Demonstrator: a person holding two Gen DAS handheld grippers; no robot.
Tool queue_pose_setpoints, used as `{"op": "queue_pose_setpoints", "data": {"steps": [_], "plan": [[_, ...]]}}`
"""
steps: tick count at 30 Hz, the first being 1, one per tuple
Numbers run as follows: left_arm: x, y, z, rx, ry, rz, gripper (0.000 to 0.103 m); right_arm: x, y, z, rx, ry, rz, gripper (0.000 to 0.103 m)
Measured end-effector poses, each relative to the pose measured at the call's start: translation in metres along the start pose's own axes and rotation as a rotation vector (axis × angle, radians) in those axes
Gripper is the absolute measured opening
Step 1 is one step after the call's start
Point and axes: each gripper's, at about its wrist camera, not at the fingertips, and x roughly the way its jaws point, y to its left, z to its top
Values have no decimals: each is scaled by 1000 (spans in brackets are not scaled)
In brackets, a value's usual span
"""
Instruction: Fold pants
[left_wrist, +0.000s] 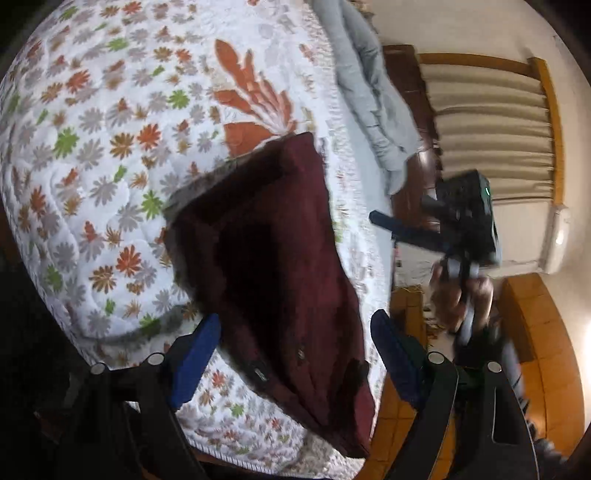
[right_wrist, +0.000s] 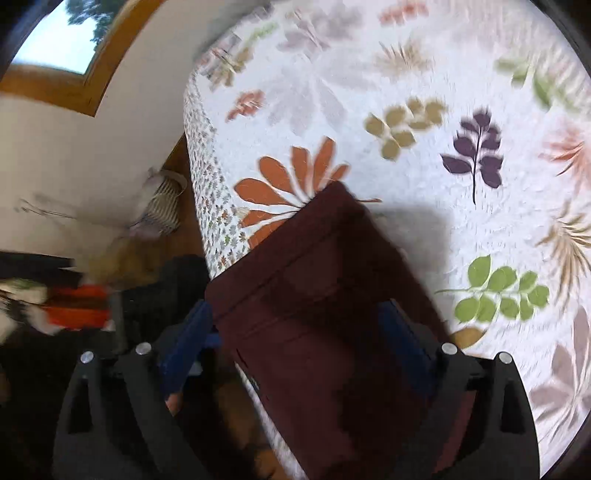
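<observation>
Maroon pants (left_wrist: 273, 266) lie mostly folded on quilt (left_wrist: 110, 147); left gripper (left_wrist: 295, 350) and right gripper (right_wrist: 299, 332) both wide, empty; maybe one fold left.

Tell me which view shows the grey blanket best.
The left wrist view. There the grey blanket lies bunched along the far edge of the bed, beyond the maroon pants. The right wrist view does not show it at all: only the pants and the flowered bed cover.
</observation>
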Motion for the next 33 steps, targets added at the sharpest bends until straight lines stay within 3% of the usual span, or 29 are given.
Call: {"op": "queue_pose_setpoints", "data": {"steps": [3,10,14,19,21,23,25,33], "plan": [[6,10,1,-68,-11,78,84,13,-25,28,-3,85,28,92],[13,19,17,-129,-62,23,84,79,-41,64,-79,243,106,96],[12,15,17,-121,-63,23,82,84,-35,71,-130,279,159,97],[5,11,24,-111,-72,33,78,93,-21,74,-198,347,158,94],[3,10,21,-87,-65,74,65,98,-17,76,-214,347,147,73],[1,9,21,-77,-56,90,56,96,-13,76,-229,335,121,39],[-1,11,20,-77,-52,92,49,88,-14,74,-226,313,109,25],[-22,-31,12,84,-66,56,40,24,28,45,-288,189,31,21]]}}
